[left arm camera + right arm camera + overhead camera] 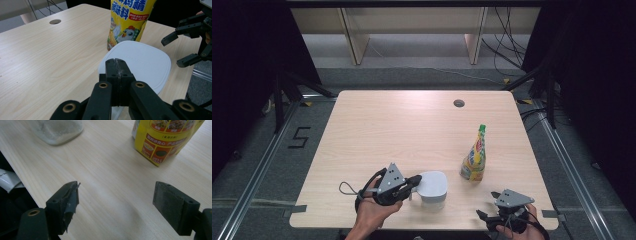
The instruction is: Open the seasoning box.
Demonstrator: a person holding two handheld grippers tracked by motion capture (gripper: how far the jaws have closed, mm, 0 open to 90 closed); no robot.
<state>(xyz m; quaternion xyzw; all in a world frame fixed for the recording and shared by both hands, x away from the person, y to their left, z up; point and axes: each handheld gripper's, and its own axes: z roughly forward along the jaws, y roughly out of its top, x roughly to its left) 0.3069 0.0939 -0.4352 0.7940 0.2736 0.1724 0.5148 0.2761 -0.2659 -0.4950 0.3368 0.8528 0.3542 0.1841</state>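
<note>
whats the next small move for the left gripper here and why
Probably lift the left gripper a little to see whether the white lid comes off the jar. Its jaws are shut at the lid's near edge, though any grip is hidden. The right gripper hangs open, apart from the yellow pouch.

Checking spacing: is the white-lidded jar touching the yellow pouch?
Apart. The high view shows bare table between the jar and the yellow pouch.

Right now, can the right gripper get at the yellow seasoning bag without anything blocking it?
Probably yes. The right gripper has its jaws open, and bare table lies between them and the yellow seasoning bag. The white-lidded jar and left gripper sit off to the side.
</note>
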